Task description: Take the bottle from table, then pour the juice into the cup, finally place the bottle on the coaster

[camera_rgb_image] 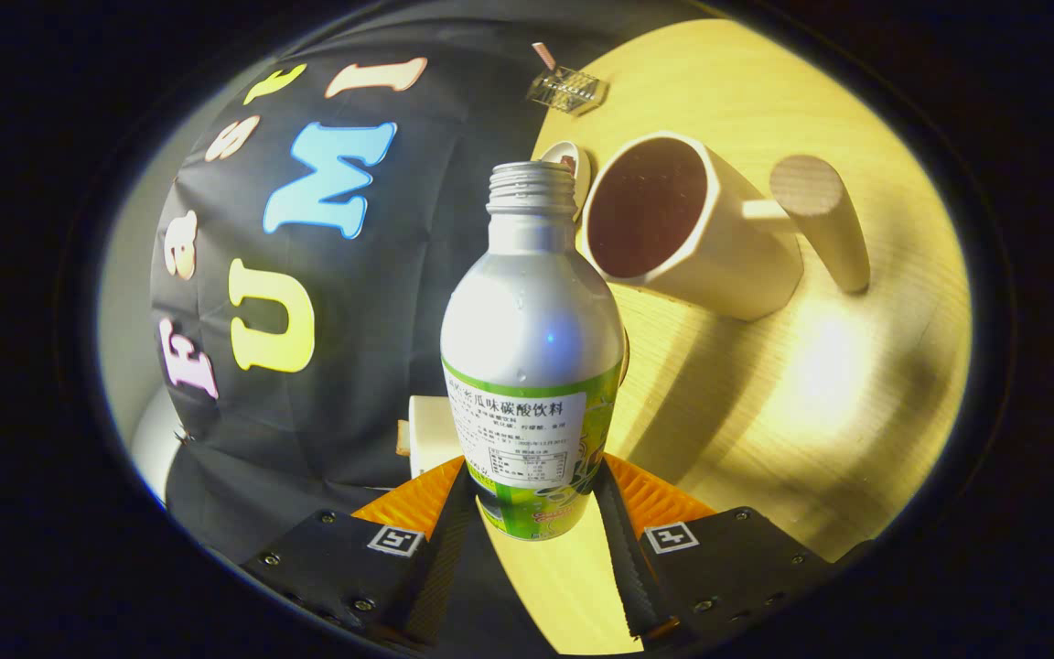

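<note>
I have the bottle point(532, 348) pinched low on its label between both fingers point(435, 499), lifted off the table point(811, 394), its open mouth tipped toward the cup point(687, 224) just beyond and to the right. My grip sits near the base, so I judge a deeper tilt could let it slip or swing, and juice could miss the rim. I count one bottle, one cup, one small round thing behind the neck, maybe the coaster point(573, 163).

A staged booth, not a home. Black cloth point(326, 366) hangs as the wall behind a pale wooden table point(811, 384). A cup point(701, 247) stands on it.
</note>
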Demonstrator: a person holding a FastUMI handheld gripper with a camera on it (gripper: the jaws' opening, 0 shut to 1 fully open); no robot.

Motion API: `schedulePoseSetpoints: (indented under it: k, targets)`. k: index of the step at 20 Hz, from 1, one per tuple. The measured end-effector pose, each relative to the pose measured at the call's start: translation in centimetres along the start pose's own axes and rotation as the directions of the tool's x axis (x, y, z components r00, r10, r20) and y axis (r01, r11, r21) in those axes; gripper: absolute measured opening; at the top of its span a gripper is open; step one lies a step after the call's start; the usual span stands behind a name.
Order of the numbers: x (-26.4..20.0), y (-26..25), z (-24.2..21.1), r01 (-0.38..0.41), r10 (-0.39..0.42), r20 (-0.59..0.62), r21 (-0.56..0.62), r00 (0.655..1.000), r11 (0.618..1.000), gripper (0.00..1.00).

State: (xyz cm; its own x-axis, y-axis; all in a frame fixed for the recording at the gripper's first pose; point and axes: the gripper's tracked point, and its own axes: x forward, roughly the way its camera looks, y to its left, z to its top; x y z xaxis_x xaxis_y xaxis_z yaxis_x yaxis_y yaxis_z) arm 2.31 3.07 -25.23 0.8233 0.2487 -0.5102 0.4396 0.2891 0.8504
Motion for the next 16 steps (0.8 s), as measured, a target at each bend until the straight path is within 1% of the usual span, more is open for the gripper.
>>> schedulePoseSetpoints:
  k: [2,6,11,14,16]
  targets:
    - [0.2,-0.2,0.1,0.024,-0.023,0.012,-0.073,1.0,0.997,0.73]
    - [0.9,-0.2,0.2,0.059,-0.051,0.049,-0.194,0.998,0.979,0.73]
    - [1.9,-0.4,0.8,0.122,-0.092,0.105,-0.332,0.99,0.935,0.73]
    - [2.5,-0.8,1.1,0.176,-0.13,0.14,-0.392,0.982,0.903,0.73]
    - [2.8,-0.4,1.4,0.194,-0.133,0.171,-0.422,0.976,0.885,0.73]
